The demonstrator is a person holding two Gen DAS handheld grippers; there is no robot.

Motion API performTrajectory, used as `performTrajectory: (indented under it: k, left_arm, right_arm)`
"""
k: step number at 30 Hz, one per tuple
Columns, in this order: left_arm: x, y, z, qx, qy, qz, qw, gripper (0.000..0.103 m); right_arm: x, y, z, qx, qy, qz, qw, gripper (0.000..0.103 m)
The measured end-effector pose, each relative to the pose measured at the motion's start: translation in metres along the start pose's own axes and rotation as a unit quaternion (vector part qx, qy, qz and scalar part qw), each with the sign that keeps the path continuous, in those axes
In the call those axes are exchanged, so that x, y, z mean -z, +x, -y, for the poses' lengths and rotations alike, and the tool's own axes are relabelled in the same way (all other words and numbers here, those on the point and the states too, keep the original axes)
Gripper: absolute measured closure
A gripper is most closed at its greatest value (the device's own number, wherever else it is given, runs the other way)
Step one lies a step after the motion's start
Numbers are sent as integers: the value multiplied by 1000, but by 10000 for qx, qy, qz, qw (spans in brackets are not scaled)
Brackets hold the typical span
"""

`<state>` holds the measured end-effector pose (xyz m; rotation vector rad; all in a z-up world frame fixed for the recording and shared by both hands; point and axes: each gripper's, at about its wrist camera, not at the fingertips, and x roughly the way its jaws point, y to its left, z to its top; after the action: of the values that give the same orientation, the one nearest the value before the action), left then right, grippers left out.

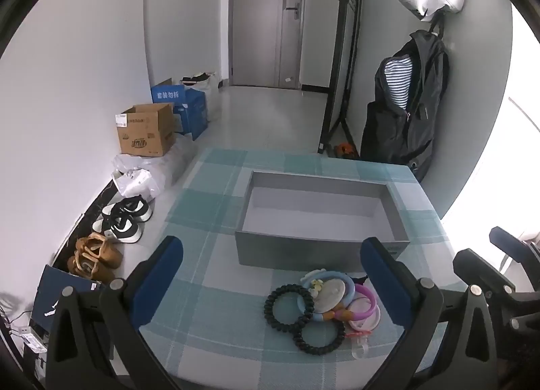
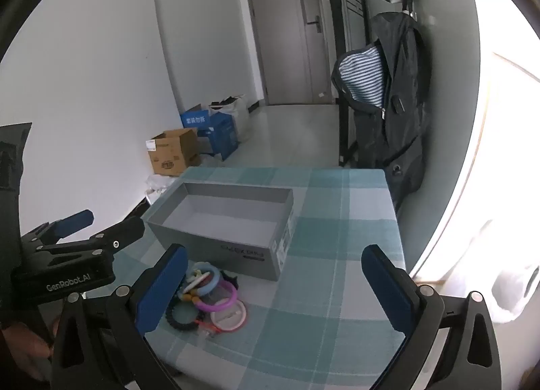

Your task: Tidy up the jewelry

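Note:
A pile of jewelry [image 1: 324,309] lies on the checked tablecloth: two black coiled bracelets [image 1: 290,302], a light blue ring, a purple ring [image 1: 366,304] and a pink ring. It also shows in the right wrist view [image 2: 209,302]. An empty grey box [image 1: 320,218] stands just behind the pile, also seen in the right wrist view [image 2: 222,221]. My left gripper [image 1: 270,282] is open above the pile, fingers either side. My right gripper [image 2: 273,285] is open and empty, to the right of the pile.
The table [image 1: 216,288] has a teal checked cloth. Cardboard boxes [image 1: 145,133], bags and shoes [image 1: 125,221] line the floor at left. A dark jacket [image 1: 405,103] hangs by the wall behind the table's far right corner.

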<state>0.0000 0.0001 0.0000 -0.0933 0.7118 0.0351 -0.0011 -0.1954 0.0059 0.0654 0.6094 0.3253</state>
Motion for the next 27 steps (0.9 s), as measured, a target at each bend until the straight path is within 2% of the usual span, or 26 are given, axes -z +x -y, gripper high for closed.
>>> performTrajectory:
  k: [2,27]
  left_arm:
    - [0,-1,0,-29,25,105,9999,1]
    - [3,4,5,96,39,5,9999,1]
  right_arm:
    - [2,3,-1,10,24,-36,10000,0]
    - [1,3,-2,-27,-4,-26,10000,0]
